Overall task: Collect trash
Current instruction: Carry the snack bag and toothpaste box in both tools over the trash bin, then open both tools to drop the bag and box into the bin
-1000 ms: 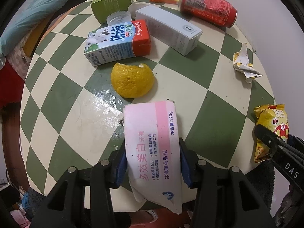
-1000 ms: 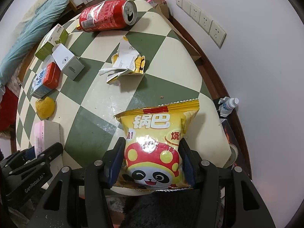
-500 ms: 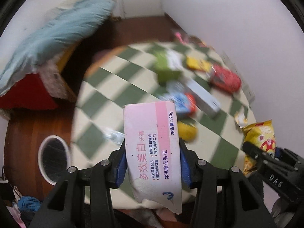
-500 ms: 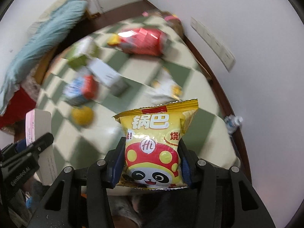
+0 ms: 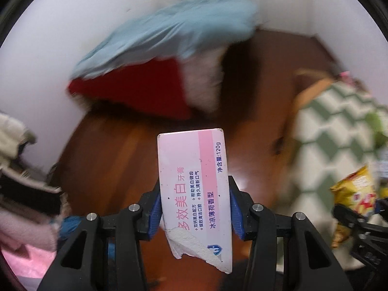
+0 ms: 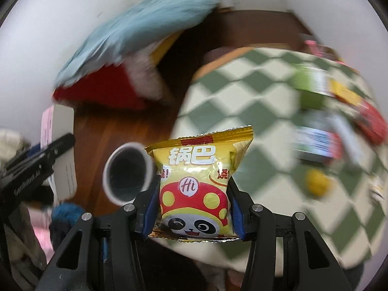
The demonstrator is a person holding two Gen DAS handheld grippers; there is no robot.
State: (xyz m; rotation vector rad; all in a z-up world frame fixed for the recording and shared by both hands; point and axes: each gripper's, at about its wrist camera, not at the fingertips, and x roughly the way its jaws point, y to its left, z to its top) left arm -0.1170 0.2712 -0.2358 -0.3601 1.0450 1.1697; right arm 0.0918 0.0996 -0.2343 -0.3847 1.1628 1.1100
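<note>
Only rightward: white-rimmed bin (image 6: pixel 128 172) beside snack bag (image 6: pixel 196 181).

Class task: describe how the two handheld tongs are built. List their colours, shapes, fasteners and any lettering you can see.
Both the left tongs and the right tongs have black, angular plastic frames with triangular cut-outs, round silver screw heads and blue pads inside the fingers. Seen from the right wrist view, the left tongs carry white lettering, too blurred to read. No cables or sleeves show.

Black fingers (image 5: pixel 155 208), blue pads, silver screws
</note>
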